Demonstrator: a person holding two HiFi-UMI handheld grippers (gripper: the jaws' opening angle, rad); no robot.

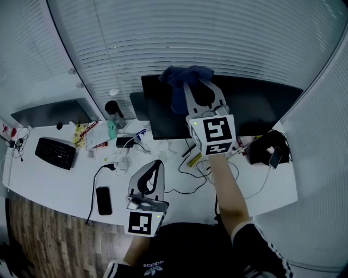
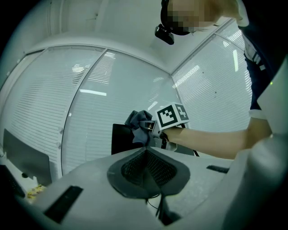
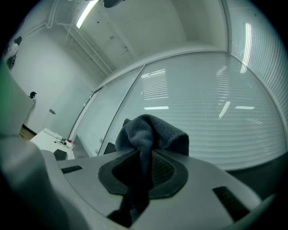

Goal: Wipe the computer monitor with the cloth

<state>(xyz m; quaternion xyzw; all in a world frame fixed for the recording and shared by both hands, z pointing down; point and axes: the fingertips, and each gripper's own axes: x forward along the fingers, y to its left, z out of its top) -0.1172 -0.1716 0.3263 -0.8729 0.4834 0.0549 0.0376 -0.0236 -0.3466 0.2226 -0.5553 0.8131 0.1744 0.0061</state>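
1. Curved glass walls (image 1: pixel 190 38) all round, all covered in white horizontal blinds, pretty bright.
2. Long white tabletop (image 1: pixel 49 182) runs along the glass.
3. Wood-plank floor (image 1: pixel 38 239) below it.
4. White ceiling (image 3: pixel 148 22), one strip light (image 3: pixel 87 13) lit.

White desk (image 1: pixel 51 185), keyboard (image 1: pixel 55 152), phone (image 1: pixel 103 200), monitor (image 1: pixel 261 106)

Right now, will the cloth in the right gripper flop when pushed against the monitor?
Probably floppy: the cloth bunches and droops over the right gripper. It looks soft and light, so it should likely fold against the monitor.
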